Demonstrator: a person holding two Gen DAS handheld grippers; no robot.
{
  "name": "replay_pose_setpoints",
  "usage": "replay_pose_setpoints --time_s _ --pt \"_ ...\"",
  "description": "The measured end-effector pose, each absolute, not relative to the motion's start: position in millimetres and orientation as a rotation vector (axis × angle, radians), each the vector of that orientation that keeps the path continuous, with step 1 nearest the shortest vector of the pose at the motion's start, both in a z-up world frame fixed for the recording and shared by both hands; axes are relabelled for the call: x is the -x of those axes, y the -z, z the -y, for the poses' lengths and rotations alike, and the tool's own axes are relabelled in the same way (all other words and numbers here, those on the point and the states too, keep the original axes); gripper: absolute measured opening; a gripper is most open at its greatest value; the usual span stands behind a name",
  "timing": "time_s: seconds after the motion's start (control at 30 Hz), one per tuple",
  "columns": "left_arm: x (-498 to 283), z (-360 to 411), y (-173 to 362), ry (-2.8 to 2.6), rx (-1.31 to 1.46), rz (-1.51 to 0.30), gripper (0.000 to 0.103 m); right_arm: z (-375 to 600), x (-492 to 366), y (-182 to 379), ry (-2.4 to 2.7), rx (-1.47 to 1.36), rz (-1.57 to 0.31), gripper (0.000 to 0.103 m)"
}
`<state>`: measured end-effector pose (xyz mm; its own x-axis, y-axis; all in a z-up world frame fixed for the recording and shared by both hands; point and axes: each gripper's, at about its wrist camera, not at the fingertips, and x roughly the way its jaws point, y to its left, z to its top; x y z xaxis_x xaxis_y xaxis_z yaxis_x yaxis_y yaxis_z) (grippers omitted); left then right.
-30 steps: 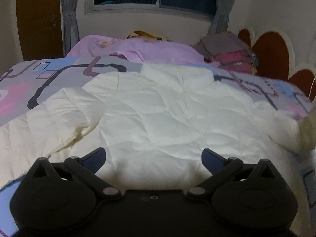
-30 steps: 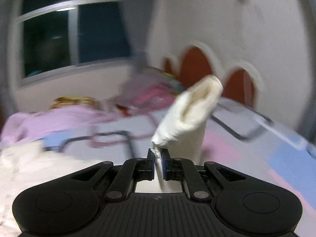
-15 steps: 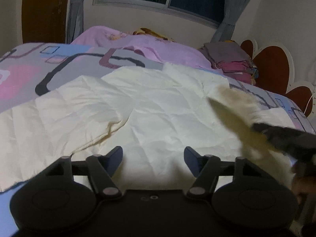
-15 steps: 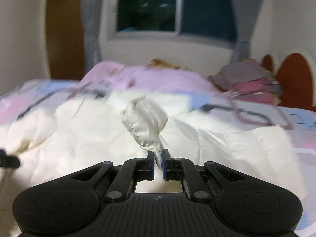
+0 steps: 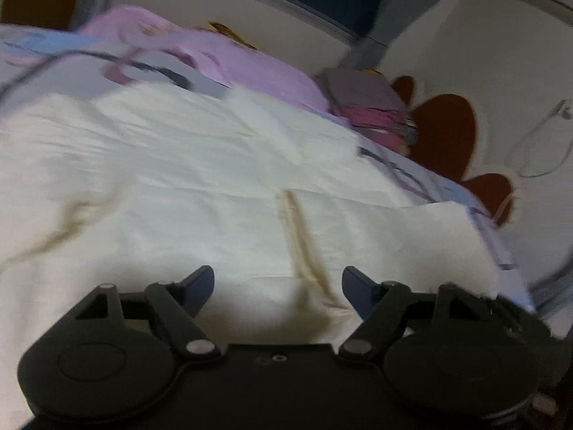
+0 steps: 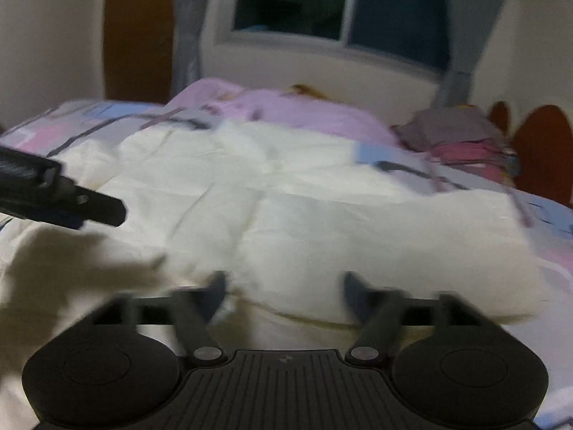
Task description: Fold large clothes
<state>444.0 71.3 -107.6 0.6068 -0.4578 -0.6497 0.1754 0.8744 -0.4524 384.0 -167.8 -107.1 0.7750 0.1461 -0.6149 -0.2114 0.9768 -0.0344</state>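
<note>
Across the middle of both frames lies the big cream blanket (image 5: 200,186), spread on the patterned bed sheet (image 6: 89,122). I see my left gripper (image 5: 277,281) at the bottom of its frame with its jaws wide apart, holding nothing. My right gripper (image 6: 284,288) is at the bottom of its frame, blurry, also spread wide and empty. A folded flap of the blanket makes a thick edge at the right of the right wrist frame, just past my right gripper. The blanket's long side runs left to right across the frames, so it lies straight ahead of both tools. I think the next grab is on the near edge. Both grippers look about as near to it, so I cannot pick one.
</note>
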Motion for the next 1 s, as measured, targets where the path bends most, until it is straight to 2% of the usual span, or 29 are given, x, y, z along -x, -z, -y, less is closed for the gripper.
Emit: replay_pose_setpoints --time_s 0.1,0.17,0.23,0.43,0.47,0.5,0.53,0.57,0.6,0.77,0.87,1.0 --pt "-449.8 -50.0 115.0 0.392 0.351 -0.865 0.077 198.4 -380.6 104.0 -0.14 0.049 -0.651 0.074" --pt "-450.4 -40.5 120.5 0.396 0.347 -0.89 0.077 221.7 -381.1 102.6 -0.103 -0.026 -0.651 0.065" --pt "-450.3 -33.0 124.7 0.408 0.362 -0.904 0.076 236.9 -379.4 101.7 -0.07 -0.05 -0.659 0.063" --pt "-467.3 -8.3 131.3 0.436 0.38 -0.919 0.061 282.5 -376.9 111.1 0.061 -0.113 -0.687 0.061" --pt "-471.1 -4.1 134.7 0.428 0.38 -0.928 0.053 287.8 -377.9 112.1 0.064 -0.127 -0.691 0.061" --pt "-473.0 -0.7 136.0 0.421 0.375 -0.934 0.036 292.0 -381.7 114.2 0.075 -0.132 -0.696 0.061" --pt "-474.8 2.2 137.6 0.419 0.365 -0.937 0.025 294.5 -386.5 116.5 0.076 -0.133 -0.705 0.061" --pt "-476.0 2.4 137.3 0.425 0.359 -0.926 0.015 298.4 -387.7 117.5 0.076 -0.135 -0.71 0.061" --pt "-475.0 -1.2 133.3 0.423 0.359 -0.896 0.01 301.4 -389.9 117.2 0.073 -0.14 -0.71 0.061" --pt "-463.4 -48.4 103.5 0.355 0.353 -0.754 0.004 294.7 -396.2 110.4 -0.055 -0.16 -0.67 0.062" --pt "-459.2 -86.4 103.6 0.248 0.317 -0.757 0.004 283.8 -388.8 102.6 -0.153 -0.12 -0.639 0.062" --pt "-454.4 -120.5 112.0 0.184 0.339 -0.786 0.004 292.6 -399.5 117.8 -0.058 -0.097 -0.708 0.061"
